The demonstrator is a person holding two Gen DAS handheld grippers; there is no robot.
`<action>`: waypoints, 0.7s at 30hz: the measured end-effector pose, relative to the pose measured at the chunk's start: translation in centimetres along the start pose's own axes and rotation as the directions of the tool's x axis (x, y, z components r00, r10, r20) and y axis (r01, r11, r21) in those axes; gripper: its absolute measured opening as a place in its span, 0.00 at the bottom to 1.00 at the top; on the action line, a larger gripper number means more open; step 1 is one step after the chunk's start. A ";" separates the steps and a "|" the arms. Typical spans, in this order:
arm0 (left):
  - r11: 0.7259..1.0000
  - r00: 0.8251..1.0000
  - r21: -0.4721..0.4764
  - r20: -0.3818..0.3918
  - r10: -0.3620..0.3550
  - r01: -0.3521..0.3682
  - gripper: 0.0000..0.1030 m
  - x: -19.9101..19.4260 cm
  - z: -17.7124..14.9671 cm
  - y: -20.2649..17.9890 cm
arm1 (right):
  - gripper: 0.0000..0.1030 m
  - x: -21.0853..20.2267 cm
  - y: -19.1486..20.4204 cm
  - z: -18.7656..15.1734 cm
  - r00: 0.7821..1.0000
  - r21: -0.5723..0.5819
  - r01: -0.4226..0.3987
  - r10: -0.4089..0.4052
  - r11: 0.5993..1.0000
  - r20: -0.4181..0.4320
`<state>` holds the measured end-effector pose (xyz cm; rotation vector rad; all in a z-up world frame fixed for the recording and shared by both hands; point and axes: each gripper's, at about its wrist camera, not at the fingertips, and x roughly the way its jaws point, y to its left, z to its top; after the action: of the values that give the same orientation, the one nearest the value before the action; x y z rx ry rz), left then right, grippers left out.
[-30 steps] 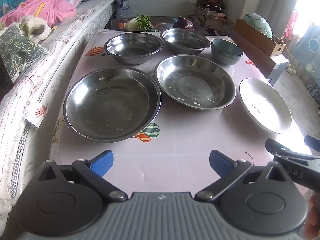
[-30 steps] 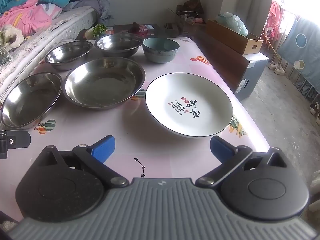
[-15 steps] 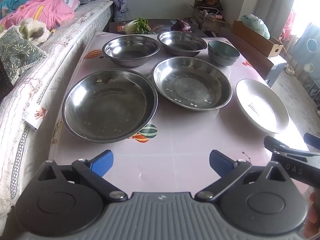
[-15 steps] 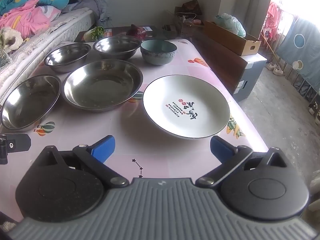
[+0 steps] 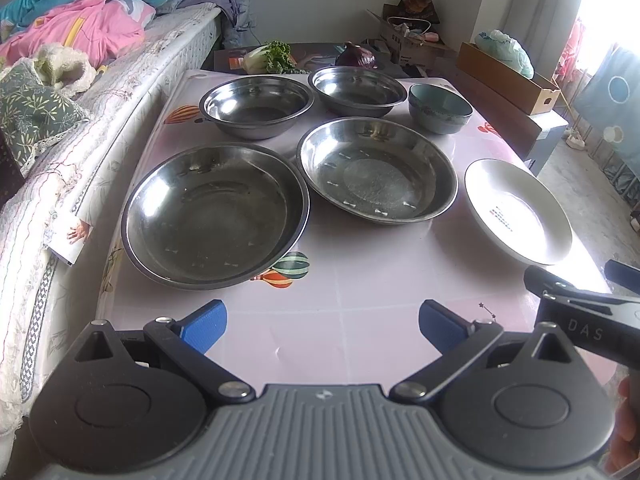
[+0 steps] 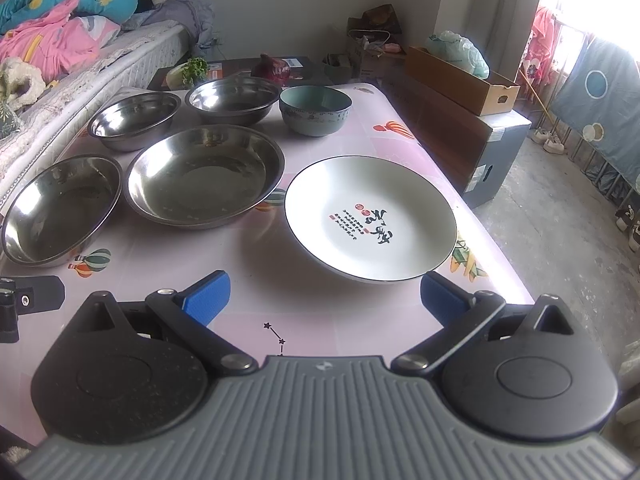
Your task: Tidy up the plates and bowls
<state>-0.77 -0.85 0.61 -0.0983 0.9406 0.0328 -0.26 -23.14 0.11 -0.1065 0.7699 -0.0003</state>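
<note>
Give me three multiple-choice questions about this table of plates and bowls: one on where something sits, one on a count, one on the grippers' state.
1. Where is the white plate?
A. right end of the near row
B. inside a steel dish
C. on the bed

2. How many steel dishes are on the table?
A. two
B. four
C. six

3. How are both grippers?
A. open, empty
B. shut on a bowl
C. holding the plate

Answers: 1 A, it lies right of the steel dishes; 2 B, two near, two behind; 3 A, left gripper and right gripper fingers are spread with nothing between.
</note>
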 end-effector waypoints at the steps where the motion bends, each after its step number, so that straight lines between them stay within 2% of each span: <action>1: 1.000 1.000 0.000 0.000 0.000 0.000 1.00 0.0 0.0 0.0 | 0.99 0.0 0.0 0.0 1.000 0.001 -0.001 0.001 1.000 -0.001; 21: 1.000 1.000 -0.018 -0.003 0.008 -0.008 1.00 -0.1 0.2 0.6 | 0.99 0.3 1.0 0.2 1.000 -0.023 -0.026 0.026 0.999 -0.012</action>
<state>-0.70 -0.27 0.76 -0.1112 0.9441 0.0482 0.06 -22.16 -0.03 -0.1184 0.7833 0.0328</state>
